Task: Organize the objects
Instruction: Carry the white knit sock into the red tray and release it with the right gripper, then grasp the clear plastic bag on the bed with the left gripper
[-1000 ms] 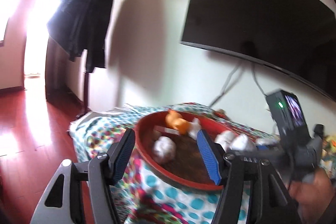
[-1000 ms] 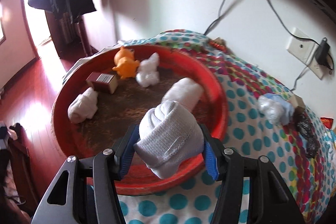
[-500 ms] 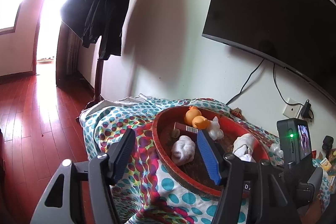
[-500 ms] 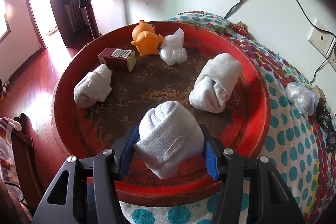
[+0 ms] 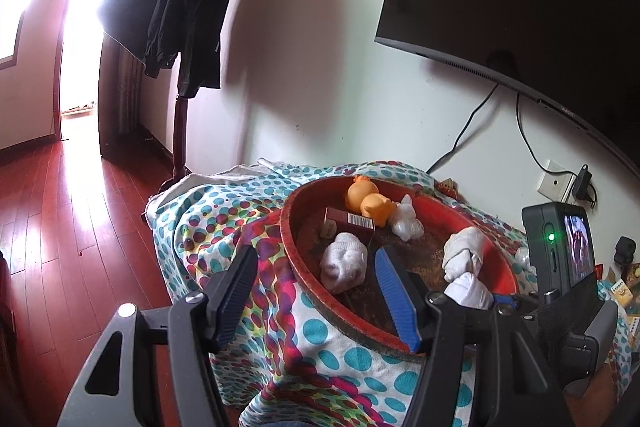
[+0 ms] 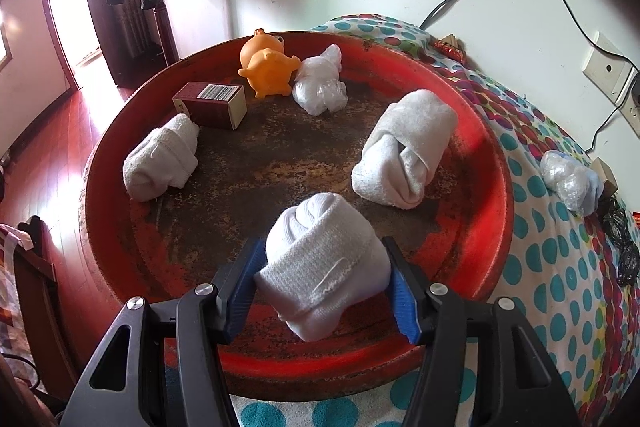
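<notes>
A round red tray (image 6: 496, 163) with a worn brown floor sits on a dotted tablecloth (image 6: 560, 267). My right gripper (image 6: 322, 247) holds a white sock roll (image 6: 320, 267) low over the tray's near part. Its jaws are opening, though the blue pads still touch the roll. Two more sock rolls (image 6: 160, 159) (image 6: 404, 155), a maroon box (image 6: 212, 103), an orange toy (image 6: 266, 65) and a plastic wad (image 6: 320, 87) lie in the tray. My left gripper (image 5: 316, 259) stands open and holds nothing, over the tray's rim (image 5: 288, 227) on its left side.
A second plastic wad (image 6: 570, 183) and a black bag (image 6: 624, 247) lie on the cloth right of the tray. A television (image 5: 520, 7) hangs on the wall behind, with cables and a socket (image 5: 554, 181). A coat stand (image 5: 180, 7) rises at the left over red floorboards.
My right gripper has sunk with the sock roll from above the tray's near rim to low inside the tray. The left gripper has drifted left and down, staying open.
</notes>
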